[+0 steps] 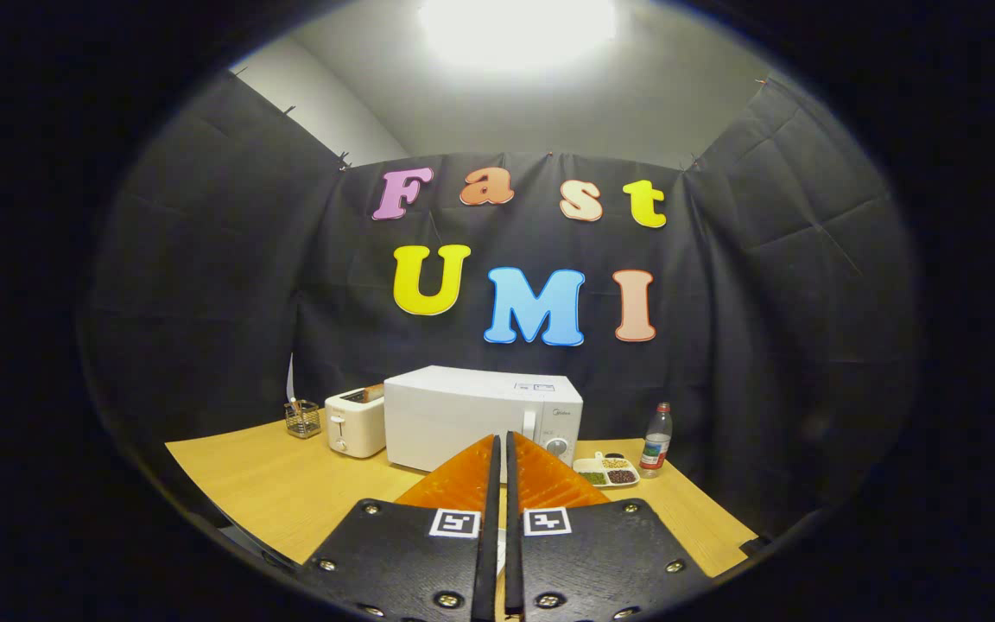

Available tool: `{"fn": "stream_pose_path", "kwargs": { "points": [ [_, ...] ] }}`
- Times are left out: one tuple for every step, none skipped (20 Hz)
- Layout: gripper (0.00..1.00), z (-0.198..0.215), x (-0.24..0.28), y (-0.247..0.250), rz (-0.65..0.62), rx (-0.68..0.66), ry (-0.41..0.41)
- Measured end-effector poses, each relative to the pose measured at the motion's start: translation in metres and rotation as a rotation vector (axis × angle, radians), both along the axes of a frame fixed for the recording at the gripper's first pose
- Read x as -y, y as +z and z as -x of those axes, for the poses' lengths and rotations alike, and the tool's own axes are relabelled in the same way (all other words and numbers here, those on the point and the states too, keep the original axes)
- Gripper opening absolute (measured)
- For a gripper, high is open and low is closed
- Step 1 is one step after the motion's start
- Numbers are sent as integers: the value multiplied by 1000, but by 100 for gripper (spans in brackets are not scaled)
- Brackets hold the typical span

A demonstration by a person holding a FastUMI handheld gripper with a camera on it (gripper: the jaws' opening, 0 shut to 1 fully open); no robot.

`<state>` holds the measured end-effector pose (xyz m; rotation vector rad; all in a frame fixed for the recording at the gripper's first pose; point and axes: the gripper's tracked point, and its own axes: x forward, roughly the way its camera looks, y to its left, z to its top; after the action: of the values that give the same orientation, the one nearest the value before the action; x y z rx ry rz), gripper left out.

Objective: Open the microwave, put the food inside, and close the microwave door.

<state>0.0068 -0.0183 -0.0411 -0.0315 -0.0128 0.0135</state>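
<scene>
**Microwave shut at the back of the bench, gripper closed and empty**

The microwave [482, 417] stands toward the back edge of the bench [290, 488], its long axis running along that edge and its front — door closed, dial at the right end — facing the gripper [500, 442]. The food tray [607, 472], a small divided dish with what look like three kinds of grains or beans, lies just beside the microwave's right front corner, near the bench's right edge.

The gripper's fingers are pressed together with only a thin slit between them, holding nothing, their tips pointing at the microwave's front just left of the dial.

A wide bare stretch of bench lies in front of the microwave on the left. A toaster [356, 421] stands touching or almost touching the microwave's left side, a small wire basket [301, 418] beyond it toward the back left corner. A bottle [656, 441] stands upright just behind the tray — close to the back right corner.
</scene>
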Motion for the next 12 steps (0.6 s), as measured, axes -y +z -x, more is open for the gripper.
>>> {"fn": "stream_pose_path", "kwargs": {
  "points": [
    [4, 2, -3, 2, 19, -5, 15],
    [4, 7, -10, 3, 23, -3, 47],
    [7, 11, -15, 2, 20, -2, 63],
    [18, 11, -14, 1, 17, 3, 66],
    [43, 11, -12, 3, 26, 11, 52],
    [67, 10, -11, 4, 35, 17, 41],
    [89, 9, -14, 4, 34, 24, 33],
    [93, 8, -16, 5, 23, 28, 28],
    [94, 6, -18, 2, 10, 24, 29],
    [94, 6, -19, 0, -6, 13, 30],
    [95, 6, -19, -2, -22, 8, 31],
    [96, 6, -18, 0, -36, 9, 31]
  ]
}}
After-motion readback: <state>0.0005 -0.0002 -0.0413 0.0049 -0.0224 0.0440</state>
